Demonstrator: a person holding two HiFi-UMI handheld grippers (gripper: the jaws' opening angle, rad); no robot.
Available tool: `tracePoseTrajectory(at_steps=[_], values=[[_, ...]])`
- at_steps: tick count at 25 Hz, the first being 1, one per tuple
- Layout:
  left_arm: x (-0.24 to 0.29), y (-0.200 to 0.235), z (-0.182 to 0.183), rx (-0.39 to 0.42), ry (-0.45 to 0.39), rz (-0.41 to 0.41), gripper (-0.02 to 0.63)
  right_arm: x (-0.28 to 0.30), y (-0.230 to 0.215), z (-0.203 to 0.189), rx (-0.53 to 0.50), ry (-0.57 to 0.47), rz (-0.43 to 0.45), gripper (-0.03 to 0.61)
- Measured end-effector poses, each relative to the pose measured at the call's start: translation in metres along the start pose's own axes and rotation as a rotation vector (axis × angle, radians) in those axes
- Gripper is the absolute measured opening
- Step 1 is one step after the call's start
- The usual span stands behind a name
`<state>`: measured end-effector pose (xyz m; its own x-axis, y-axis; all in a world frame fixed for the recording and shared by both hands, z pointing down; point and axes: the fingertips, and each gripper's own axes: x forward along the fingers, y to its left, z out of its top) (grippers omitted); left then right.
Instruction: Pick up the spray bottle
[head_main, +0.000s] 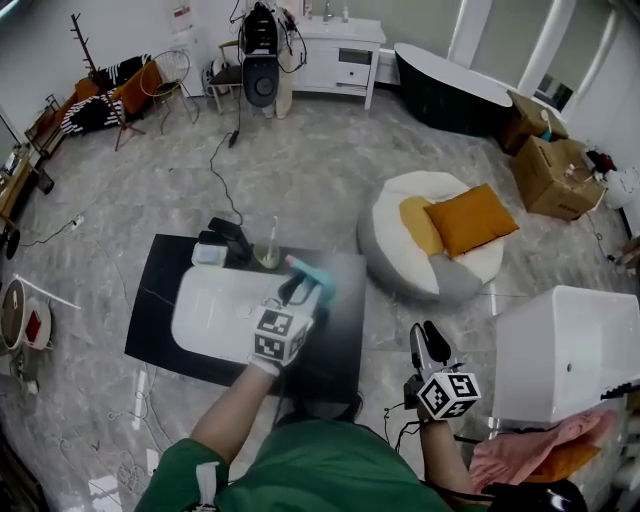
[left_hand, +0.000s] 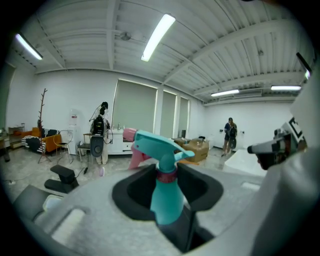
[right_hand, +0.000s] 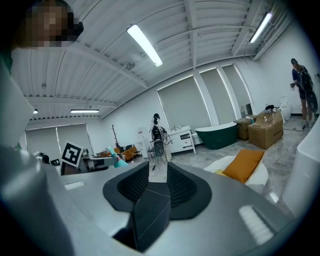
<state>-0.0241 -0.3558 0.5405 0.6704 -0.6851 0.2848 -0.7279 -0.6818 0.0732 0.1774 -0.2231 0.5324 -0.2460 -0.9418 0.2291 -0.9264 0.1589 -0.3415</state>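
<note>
The spray bottle is teal with a pink trigger. My left gripper is shut on it and holds it above the right part of the black table. In the left gripper view the spray bottle stands upright between the jaws, which clasp its neck and shoulder, with its nozzle head above them. My right gripper hangs lower right, off the table, over the floor. In the right gripper view the right gripper is shut with nothing in it.
A white basin lies on the black table, with a black object, a small box and a cup at its far edge. A round beanbag with orange cushions sits right of the table. A white tub stands at far right.
</note>
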Motion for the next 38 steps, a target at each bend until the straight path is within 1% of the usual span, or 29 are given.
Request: tracePoseTrajectory(at_steps=[6,16,25,28,31,34,38], values=[[-0.025,-0.003,0.023,-0.001,-0.043,0.023,0.129,-0.002,0.013,0.009,-0.01,-0.016,0.022,0.114],[-0.052,-0.016,0.05,0.001,-0.098,0.015,0.129,-0.006,0.026,0.023,-0.021,-0.038,0.06,0.112],[-0.069,-0.018,0.075,0.014,-0.15,0.022,0.129,0.002,0.032,0.038,-0.037,-0.055,0.081,0.112],[-0.072,-0.02,0.081,0.019,-0.161,0.024,0.129,0.005,0.031,0.043,-0.045,-0.064,0.086,0.064],[-0.076,-0.019,0.089,0.022,-0.175,0.023,0.129,0.009,0.035,0.049,-0.053,-0.069,0.096,0.063],[-0.081,-0.019,0.097,0.028,-0.195,0.023,0.129,0.01,0.037,0.055,-0.079,-0.08,0.095,0.063],[-0.085,-0.02,0.11,0.038,-0.223,0.026,0.129,0.012,0.04,0.065,-0.139,-0.102,0.09,0.063]])
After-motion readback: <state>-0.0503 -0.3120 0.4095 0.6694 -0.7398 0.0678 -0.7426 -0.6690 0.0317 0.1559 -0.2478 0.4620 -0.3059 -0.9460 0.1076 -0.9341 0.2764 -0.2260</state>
